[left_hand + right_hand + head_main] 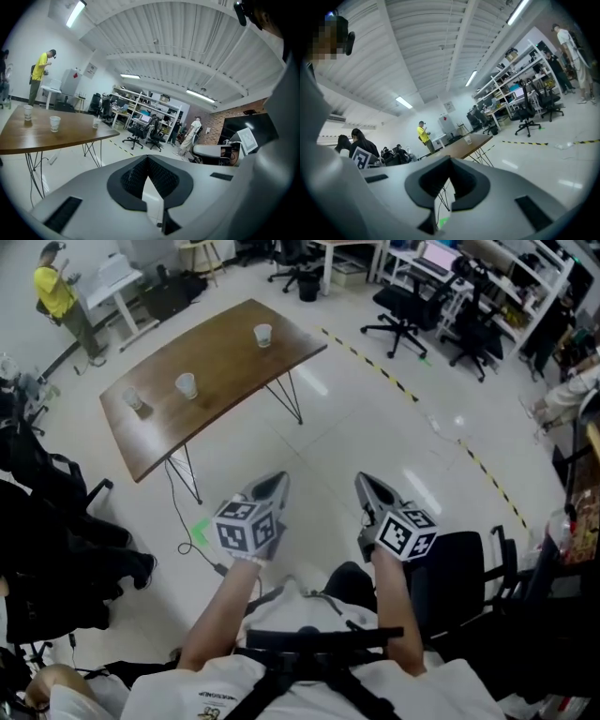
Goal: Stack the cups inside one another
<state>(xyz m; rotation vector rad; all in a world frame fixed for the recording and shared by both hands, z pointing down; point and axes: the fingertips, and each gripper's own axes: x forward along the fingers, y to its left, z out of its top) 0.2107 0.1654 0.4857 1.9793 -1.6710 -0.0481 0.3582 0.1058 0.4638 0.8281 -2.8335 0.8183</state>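
- Your left gripper (pixel 275 486) and right gripper (pixel 368 486) hang over the floor (pixel 375 427), well apart from the tabletop (pixel 225 371). Only the head view shows both.
- Each gripper view shows its own jaws together, with nothing between them.
- The head view shows three cups standing apart, unstacked, on the tabletop: far cup (pixel 263 335), middle cup (pixel 186 385), left cup (pixel 134 399).
- Your left gripper view also shows all three cups. The right gripper view catches just one cup (pixel 468 139), near the tabletop's end.
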